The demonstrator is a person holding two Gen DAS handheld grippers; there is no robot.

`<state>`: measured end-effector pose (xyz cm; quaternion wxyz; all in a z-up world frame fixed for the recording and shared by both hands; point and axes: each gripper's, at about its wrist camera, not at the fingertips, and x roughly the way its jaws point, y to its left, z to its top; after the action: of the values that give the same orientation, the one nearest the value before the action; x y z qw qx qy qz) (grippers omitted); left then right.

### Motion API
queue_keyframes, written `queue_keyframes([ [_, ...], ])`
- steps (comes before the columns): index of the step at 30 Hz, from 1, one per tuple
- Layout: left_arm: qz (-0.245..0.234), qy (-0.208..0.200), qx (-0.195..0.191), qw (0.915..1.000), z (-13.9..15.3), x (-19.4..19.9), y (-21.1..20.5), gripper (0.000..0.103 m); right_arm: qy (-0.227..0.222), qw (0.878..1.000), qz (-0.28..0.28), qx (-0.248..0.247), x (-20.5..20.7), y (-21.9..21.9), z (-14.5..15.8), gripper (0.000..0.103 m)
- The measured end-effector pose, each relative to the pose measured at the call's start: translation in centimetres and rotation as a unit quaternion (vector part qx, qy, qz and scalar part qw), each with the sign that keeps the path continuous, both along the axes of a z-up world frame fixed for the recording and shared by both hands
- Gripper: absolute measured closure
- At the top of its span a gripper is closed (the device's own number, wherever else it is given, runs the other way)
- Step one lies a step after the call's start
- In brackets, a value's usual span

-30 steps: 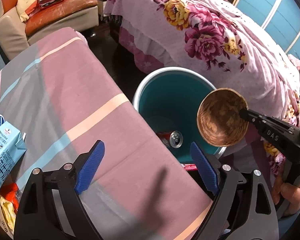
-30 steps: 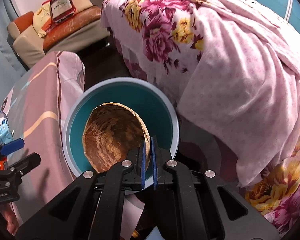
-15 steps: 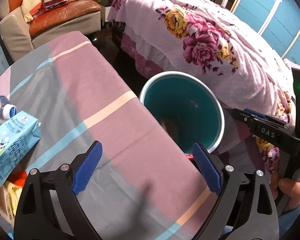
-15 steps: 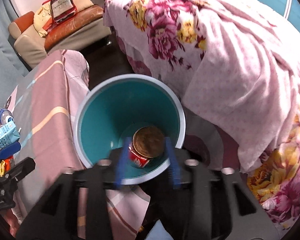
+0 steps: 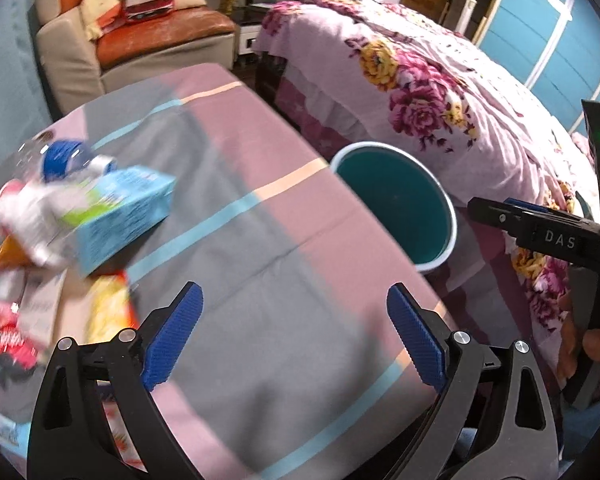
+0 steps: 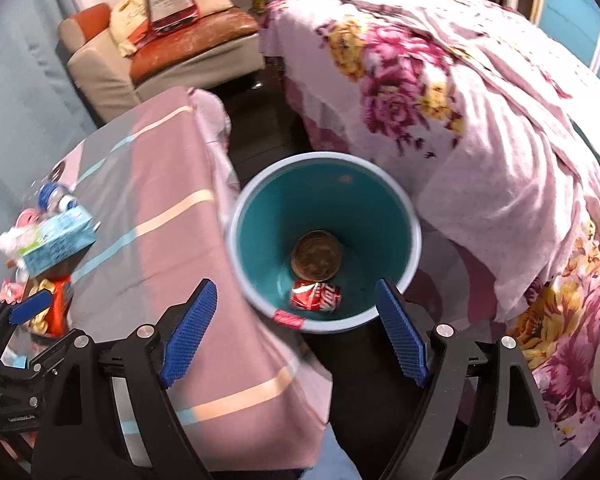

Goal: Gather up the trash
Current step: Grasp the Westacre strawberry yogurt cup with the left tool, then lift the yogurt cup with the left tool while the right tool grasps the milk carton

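Trash bin [image 6: 380,216] holding red Coca-Cola can [image 6: 316,297], right gripper [image 6: 296,330] just released and empty, left gripper [image 5: 294,338] released

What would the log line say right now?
bin: bowl, can inside | right hand-held gripper: just opened, empty | left hand-held gripper: open, empty

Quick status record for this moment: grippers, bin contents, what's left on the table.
left gripper: open, empty, over the table
right gripper: fingers have just been opening, nothing between them, above the bin
bin contents: brown bowl, red can lying beside it
bin place: on the floor between table and bed
left on table: blue carton, a bottle with a blue cap, snack wrappers; blurred
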<state>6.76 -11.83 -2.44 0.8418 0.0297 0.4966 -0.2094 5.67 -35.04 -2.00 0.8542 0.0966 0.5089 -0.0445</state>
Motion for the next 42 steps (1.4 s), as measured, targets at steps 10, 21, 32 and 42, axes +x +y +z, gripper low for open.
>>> queue_keyframes([
  [10,0.042,0.003,0.003,0.9991,0.0,-3.5,7.5,0.01,0.024,0.996,0.084,0.001,-1.2,8.3,-0.1,0.021],
  [21,0.082,0.053,0.008,0.9952,-3.8,-5.7,13.3,0.01,0.051,0.99,0.129,0.012,-2.1,12.7,-1.7,0.021],
  [32,0.088,0.082,0.003,0.9928,-6.1,-5.3,14.6,0.021,0.065,0.989,0.135,0.017,-2.4,13.2,-2.5,0.021],
  [42,0.067,0.075,0.0,0.9949,-5.2,-7.0,13.9,0.055,0.062,0.988,0.142,0.02,-2.5,13.6,-2.3,0.021],
])
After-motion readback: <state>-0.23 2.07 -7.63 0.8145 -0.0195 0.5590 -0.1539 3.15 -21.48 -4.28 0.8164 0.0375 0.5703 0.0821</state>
